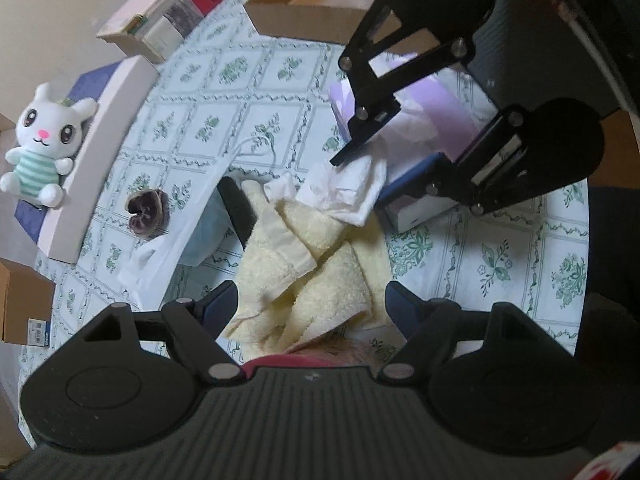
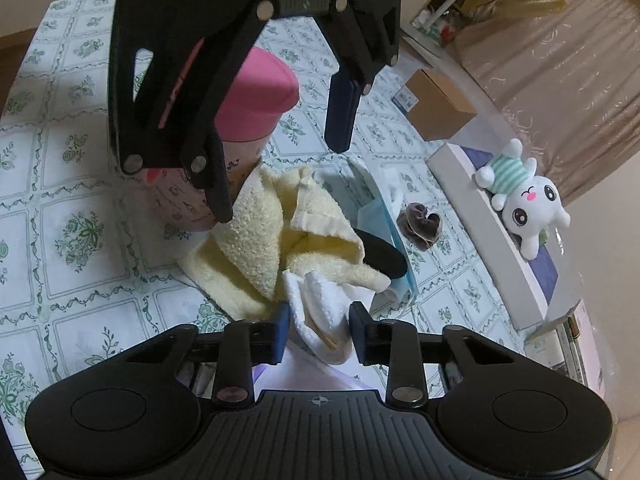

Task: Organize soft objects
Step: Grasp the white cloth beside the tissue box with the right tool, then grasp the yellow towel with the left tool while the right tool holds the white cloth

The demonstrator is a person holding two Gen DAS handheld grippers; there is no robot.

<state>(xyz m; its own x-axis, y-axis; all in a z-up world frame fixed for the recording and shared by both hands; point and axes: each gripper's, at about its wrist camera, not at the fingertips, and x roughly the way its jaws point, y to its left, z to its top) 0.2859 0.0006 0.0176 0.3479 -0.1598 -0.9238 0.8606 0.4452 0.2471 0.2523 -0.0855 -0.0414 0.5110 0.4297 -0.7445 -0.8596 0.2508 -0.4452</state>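
Observation:
A crumpled pale yellow towel (image 1: 316,264) (image 2: 256,232) lies on the floral tablecloth. My left gripper (image 1: 314,302) (image 2: 280,168) hangs open over it, one finger on each side of the towel, pads apart from it. A white cloth (image 1: 344,192) (image 2: 320,308) lies on the towel's far end, by a purple tissue box (image 1: 424,120). My right gripper (image 2: 320,332) (image 1: 366,188) has its blue pads against both sides of this white cloth. A black object (image 2: 380,256) pokes out from under the towel.
A pink-lidded container (image 2: 256,92) stands right behind the towel. A light blue packet (image 2: 384,216), a brown scrunchie (image 1: 144,212) and a white plush bunny (image 1: 40,144) on a flat box lie to one side. Cardboard boxes (image 1: 304,4) (image 2: 436,104) sit at the table's edges.

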